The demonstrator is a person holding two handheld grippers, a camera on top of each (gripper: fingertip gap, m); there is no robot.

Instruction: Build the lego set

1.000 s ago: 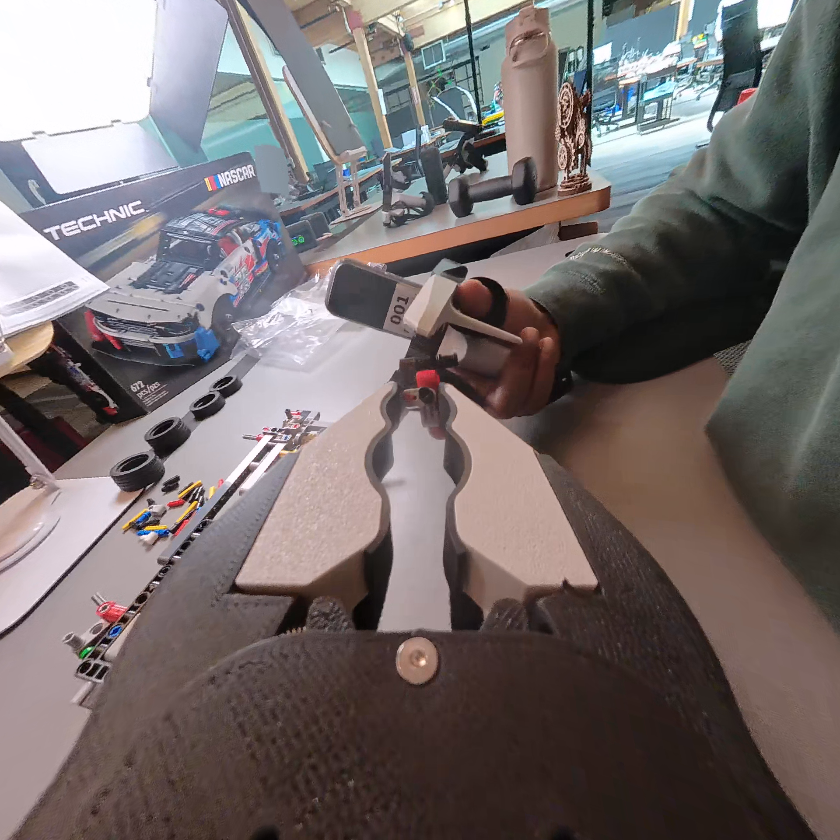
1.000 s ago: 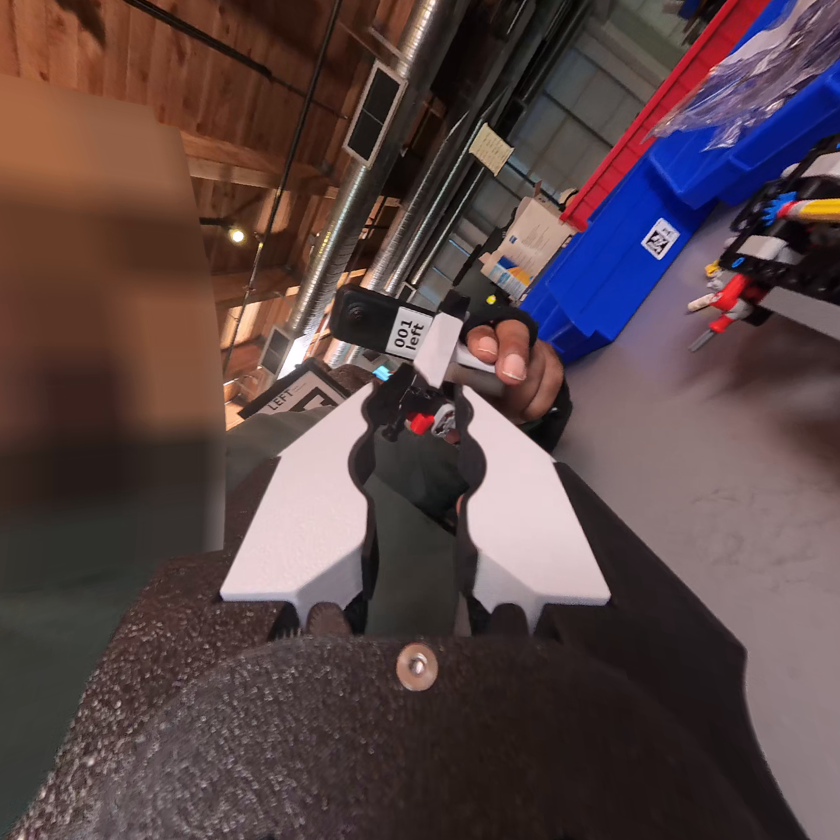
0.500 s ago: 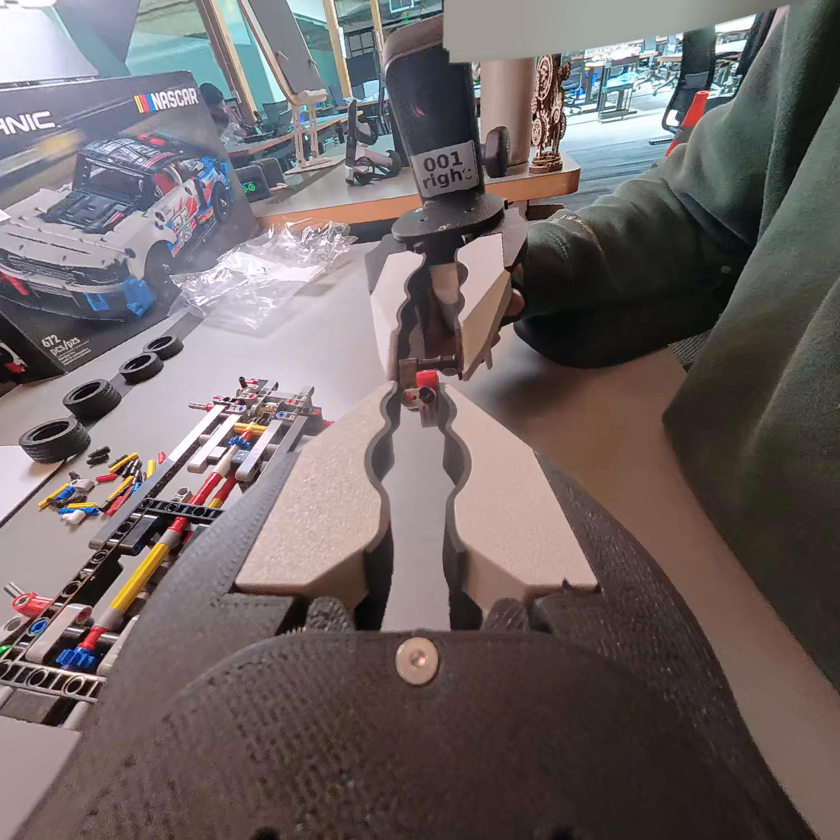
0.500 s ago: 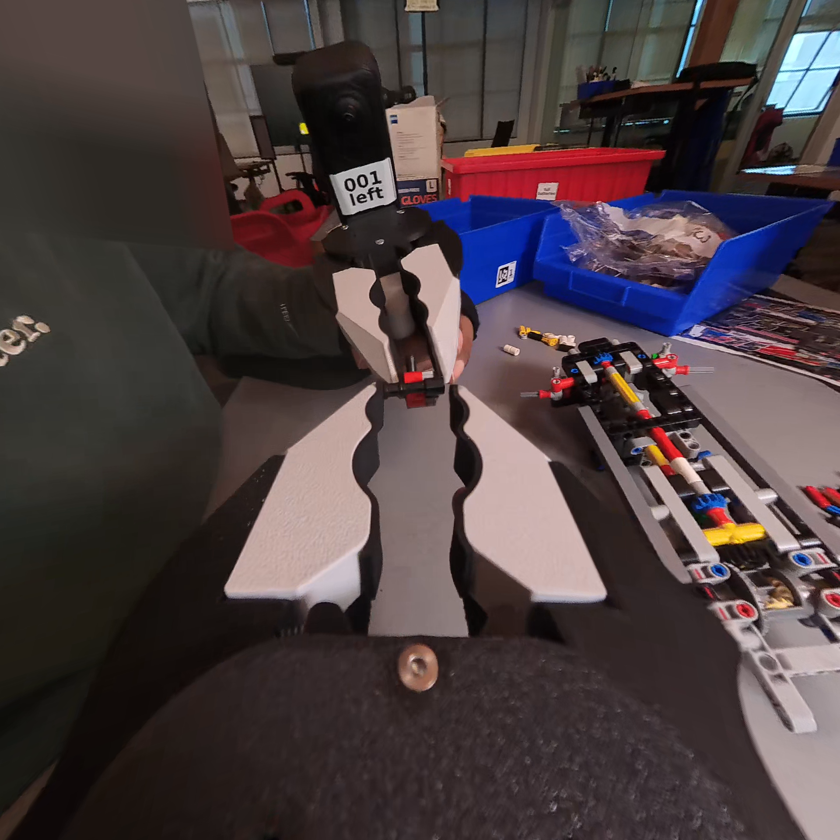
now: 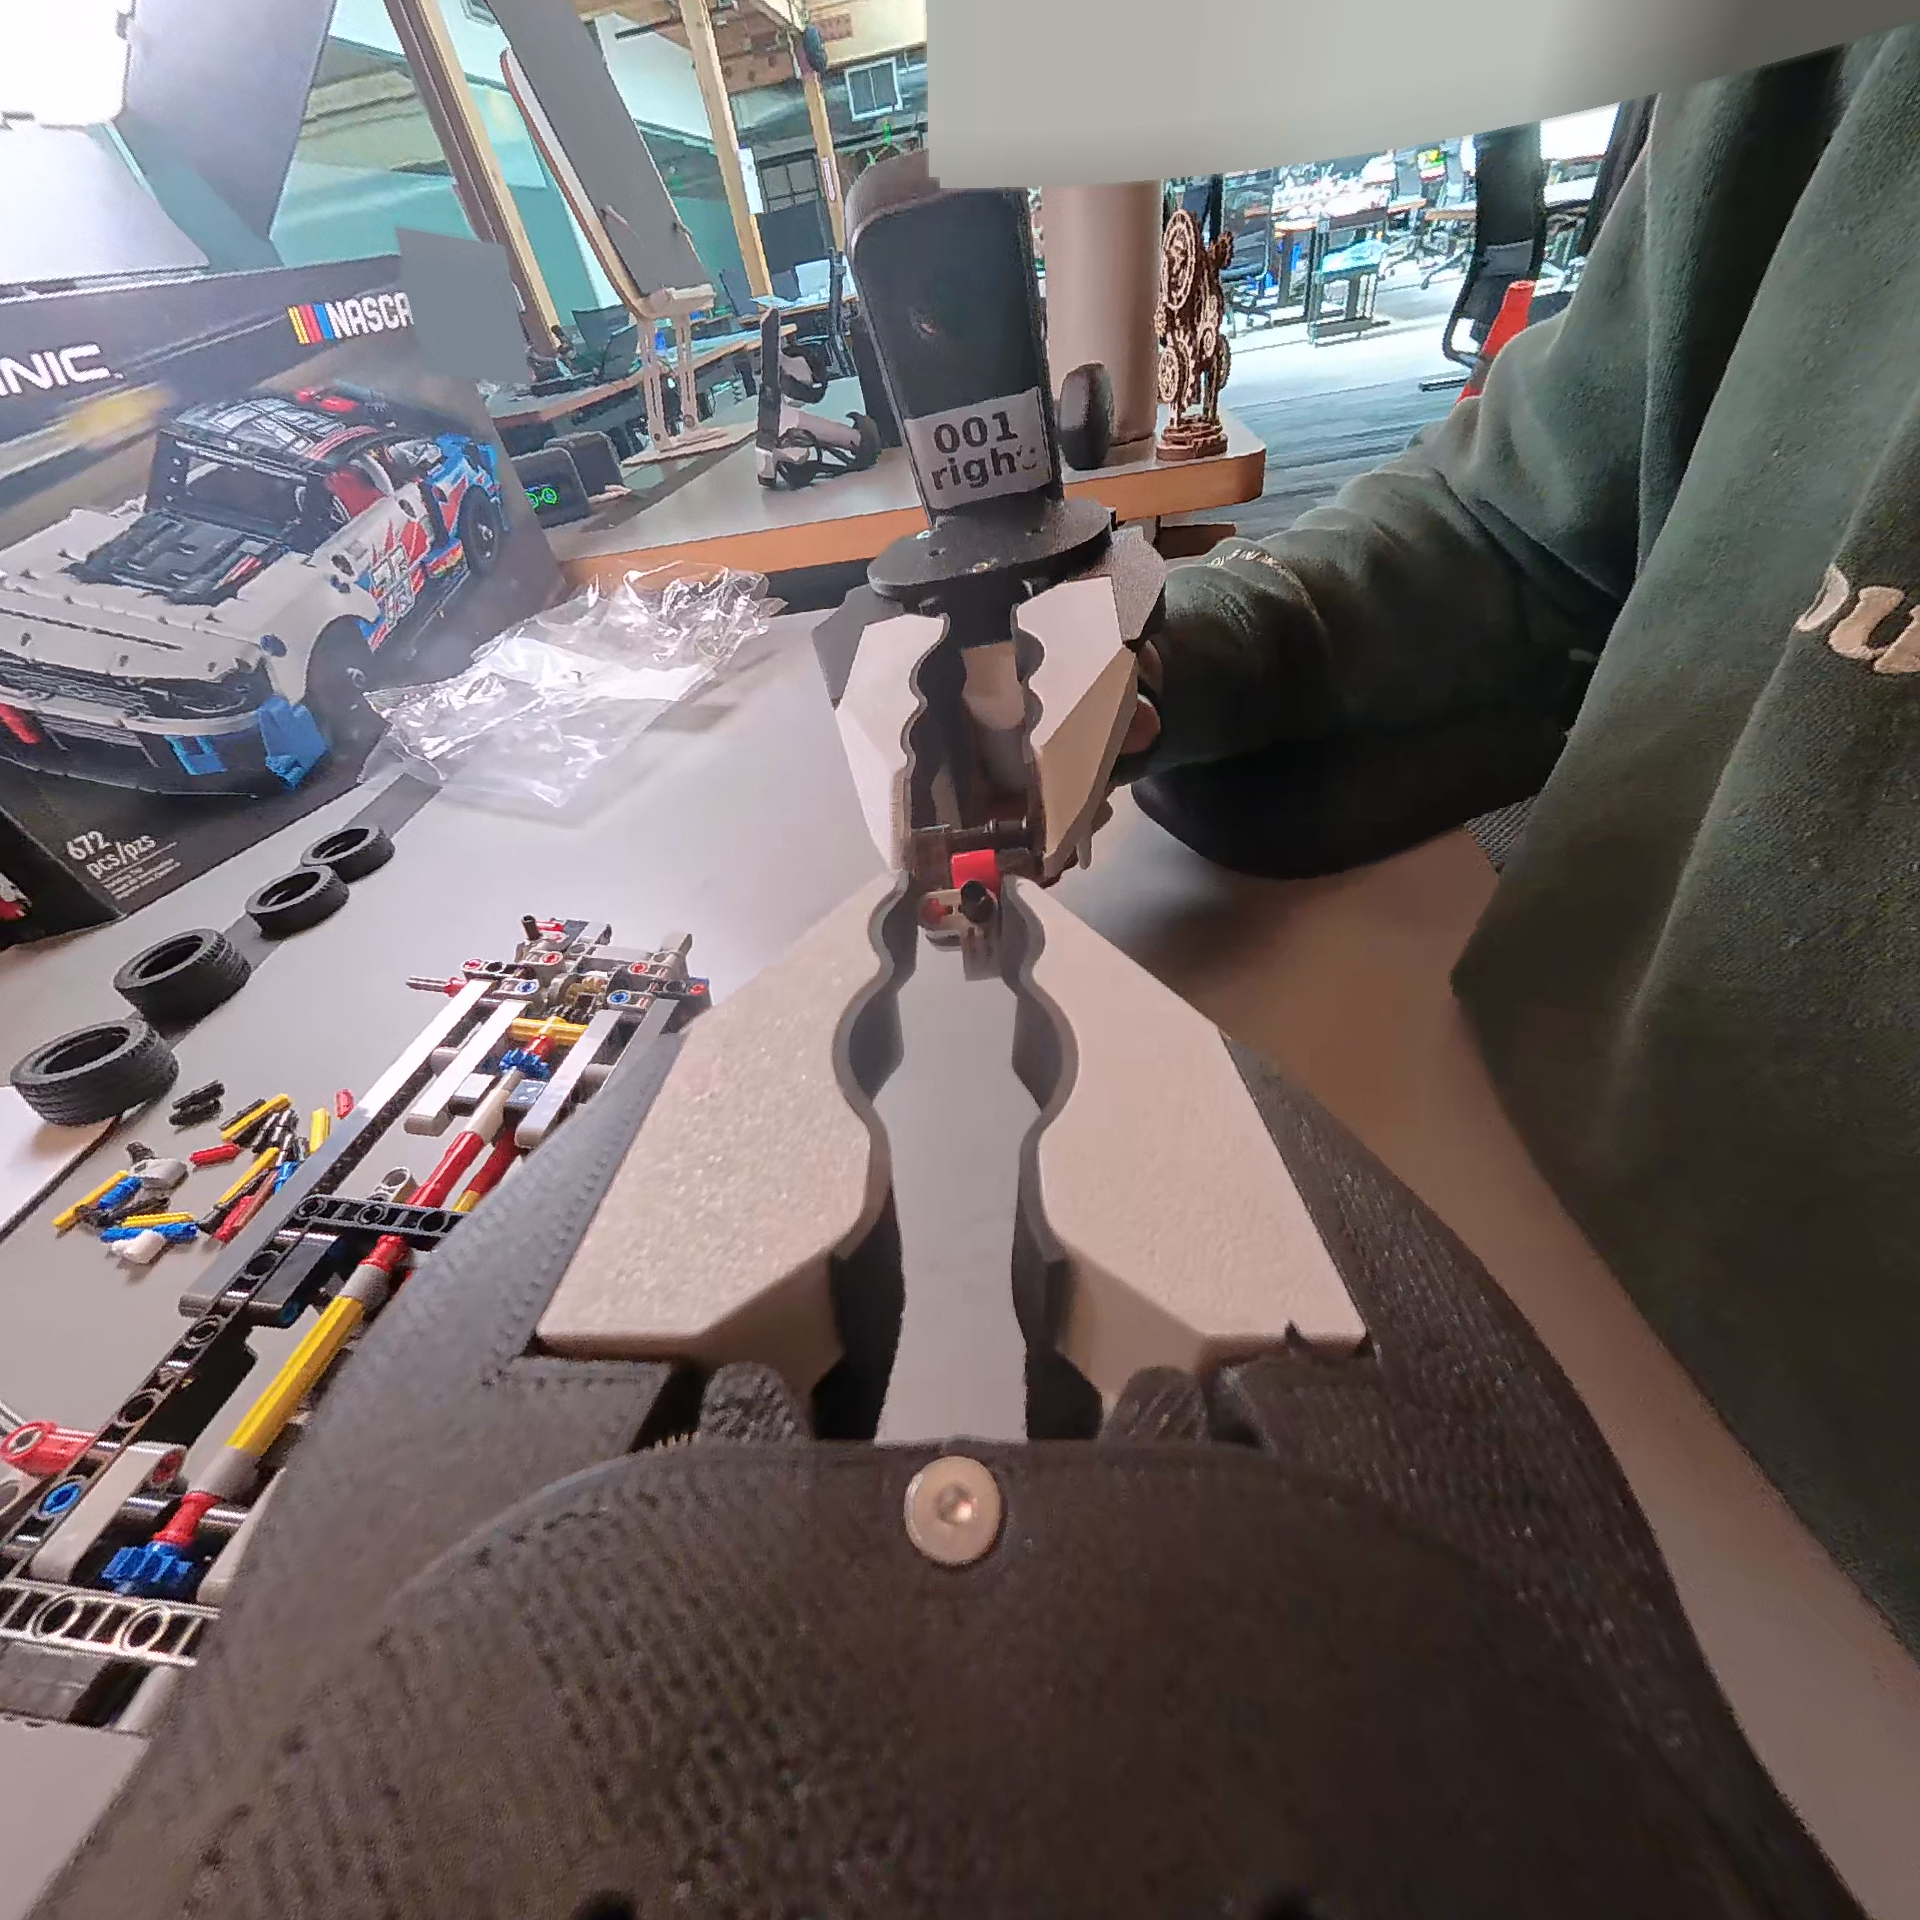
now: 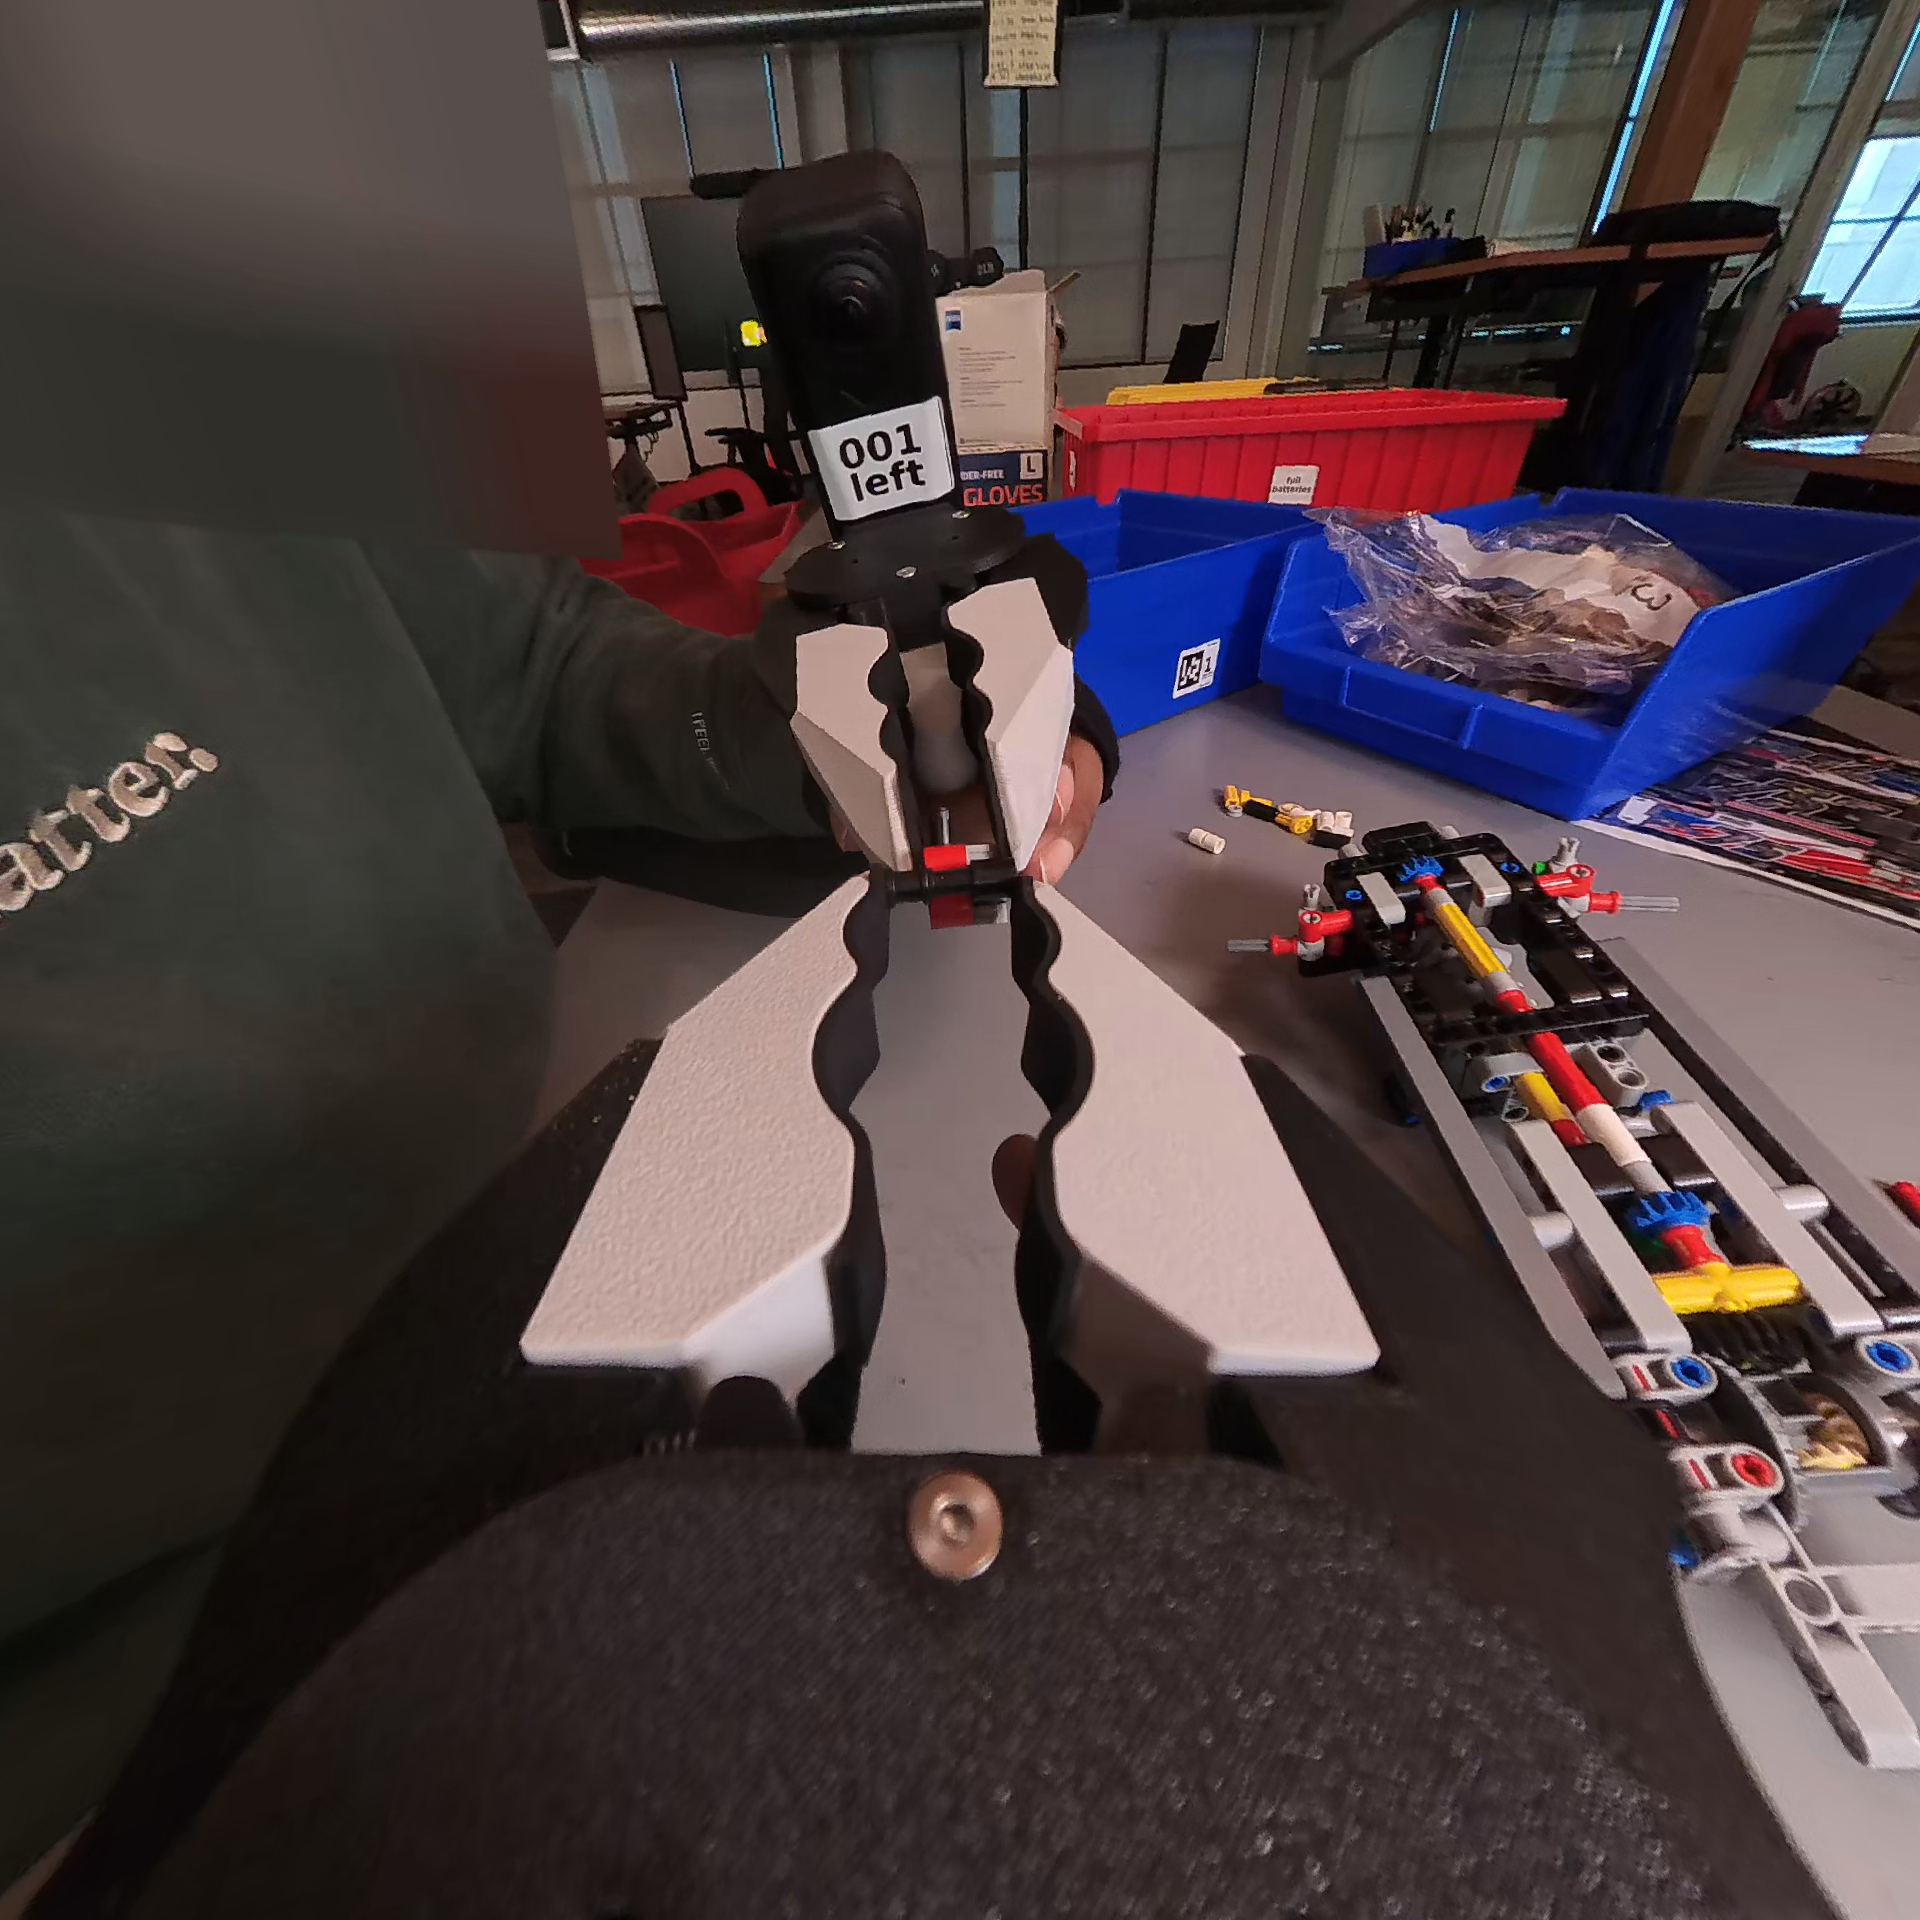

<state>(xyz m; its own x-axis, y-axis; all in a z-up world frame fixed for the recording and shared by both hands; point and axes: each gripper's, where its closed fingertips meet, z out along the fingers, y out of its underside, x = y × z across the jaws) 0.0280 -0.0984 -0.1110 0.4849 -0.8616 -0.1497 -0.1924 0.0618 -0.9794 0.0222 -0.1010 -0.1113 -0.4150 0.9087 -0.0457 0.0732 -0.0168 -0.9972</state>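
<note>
Right now, in the left wrist view, my left tool point(image 5: 961, 914) pinches a small red-and-black lego piece point(image 5: 961, 904) at its tips, held up over the grey desk point(image 5: 748, 810). My right tool point(image 5: 977, 831) comes in from the far side, tip to tip with it, nipping a dark pin on the same small piece. Toward the desk's left edge lies the long lego chassis point(image 5: 436, 1122), with loose small parts point(image 5: 177, 1174) beside it and four black tyres point(image 5: 182, 971) in a row farther left. A clear plastic bag point(image 5: 561, 696) and the set's box point(image 5: 229, 582) sit at the far left.

Next, the right wrist view: my right tool point(image 6: 951, 899) is closed on a black axle point(image 6: 914, 886) of the red-and-black lego piece point(image 6: 956, 883), meeting my left tool point(image 6: 951, 857) head-on. The chassis point(image 6: 1538, 1081) stretches along the desk's point(image 6: 1195, 935) right side. Blue bins point(image 6: 1558, 686) stand at the far edge, one holding a bag point(image 6: 1507, 603).
</note>
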